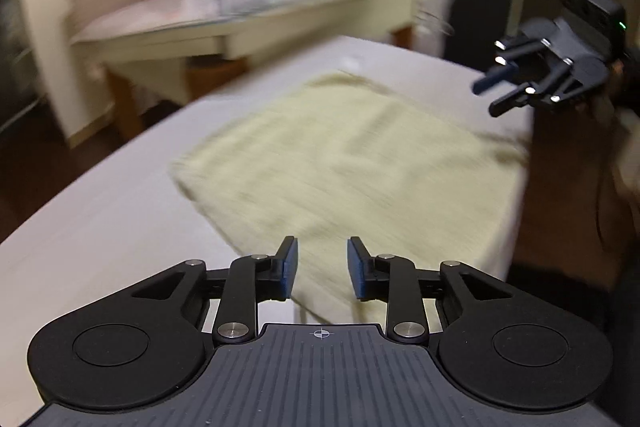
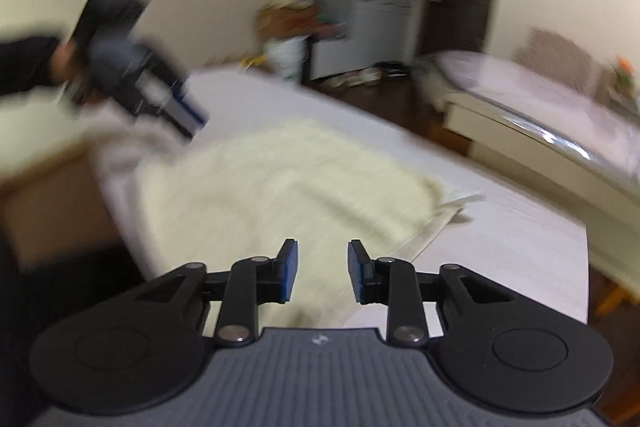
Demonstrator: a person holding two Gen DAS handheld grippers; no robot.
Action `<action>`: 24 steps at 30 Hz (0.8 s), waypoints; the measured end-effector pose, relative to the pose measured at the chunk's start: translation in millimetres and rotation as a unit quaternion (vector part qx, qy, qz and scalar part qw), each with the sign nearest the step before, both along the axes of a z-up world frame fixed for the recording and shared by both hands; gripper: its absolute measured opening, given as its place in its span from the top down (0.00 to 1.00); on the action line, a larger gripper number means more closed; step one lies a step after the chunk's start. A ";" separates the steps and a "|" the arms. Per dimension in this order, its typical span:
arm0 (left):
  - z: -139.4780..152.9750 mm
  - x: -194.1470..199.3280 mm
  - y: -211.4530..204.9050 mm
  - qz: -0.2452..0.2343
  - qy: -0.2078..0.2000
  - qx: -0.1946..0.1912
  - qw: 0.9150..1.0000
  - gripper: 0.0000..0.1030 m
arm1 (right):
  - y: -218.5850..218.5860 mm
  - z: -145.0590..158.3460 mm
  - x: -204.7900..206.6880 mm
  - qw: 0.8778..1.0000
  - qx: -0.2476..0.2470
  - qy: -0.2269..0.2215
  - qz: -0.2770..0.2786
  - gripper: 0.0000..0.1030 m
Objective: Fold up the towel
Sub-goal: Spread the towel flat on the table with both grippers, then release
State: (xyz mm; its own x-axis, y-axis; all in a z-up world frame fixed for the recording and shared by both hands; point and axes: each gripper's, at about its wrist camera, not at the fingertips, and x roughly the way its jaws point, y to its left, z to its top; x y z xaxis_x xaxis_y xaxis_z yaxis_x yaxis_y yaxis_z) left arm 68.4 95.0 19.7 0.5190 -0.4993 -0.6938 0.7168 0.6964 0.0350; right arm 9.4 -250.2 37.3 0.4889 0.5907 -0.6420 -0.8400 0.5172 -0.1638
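Towel (image 1: 352, 163) of pale yellow-green terry lay spread nearly flat on the grey desk (image 1: 100, 211), reaching the desk's near edge, where its border appeared to hang slightly over. Judged from its nap and the soft ripples along its borders, the cloth would be light, limp and compliant, not fragile, and unlikely to slip once pinched; it would sag and drag if lifted by a single point. A hold at two corners of one edge, taken at once, seemed the best way to carry that edge over. In the right wrist view a hemmed corner (image 2: 436, 223) with a white tag lay at the towel's right side, offering one clear pinch point.

The left hand-held gripper (image 1: 322, 269) hovered above the near portion of the towel, jaws apart and holding nothing, with cloth visible through the gap between its blue pads (image 1: 291, 267). The right hand-held gripper (image 2: 322, 271) likewise stood apart and empty, poised over the towel with the hemmed corner just ahead and to its right. In the left wrist view the right hand-held gripper appeared raised well above the towel's far right side, fingers spread. Both views were motion-blurred, so whether either pad touched the cloth could not be told.
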 end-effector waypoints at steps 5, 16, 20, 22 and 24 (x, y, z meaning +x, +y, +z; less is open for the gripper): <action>-3.4 -31.4 -7.8 -0.036 -0.005 -0.006 0.999 0.63 | 3.8 -11.2 -29.3 0.998 -0.049 -0.016 0.028 0.59; -19.2 -48.0 -25.5 -0.077 -0.043 0.032 0.996 0.61 | 24.5 -40.3 -42.0 0.983 -0.140 -0.088 0.082 0.61; -21.7 -53.1 -28.8 -0.094 -0.054 0.053 0.993 0.59 | 18.0 -32.6 -41.5 0.988 -0.127 -0.063 0.068 0.77; -23.3 -57.0 -30.6 -0.102 -0.069 0.070 0.990 0.59 | 14.8 -30.4 -42.1 0.989 -0.122 -0.055 0.064 0.83; -25.0 -59.3 -31.7 -0.109 -0.087 0.091 0.986 0.59 | 10.1 -27.2 -41.1 0.992 -0.109 -0.043 0.054 0.89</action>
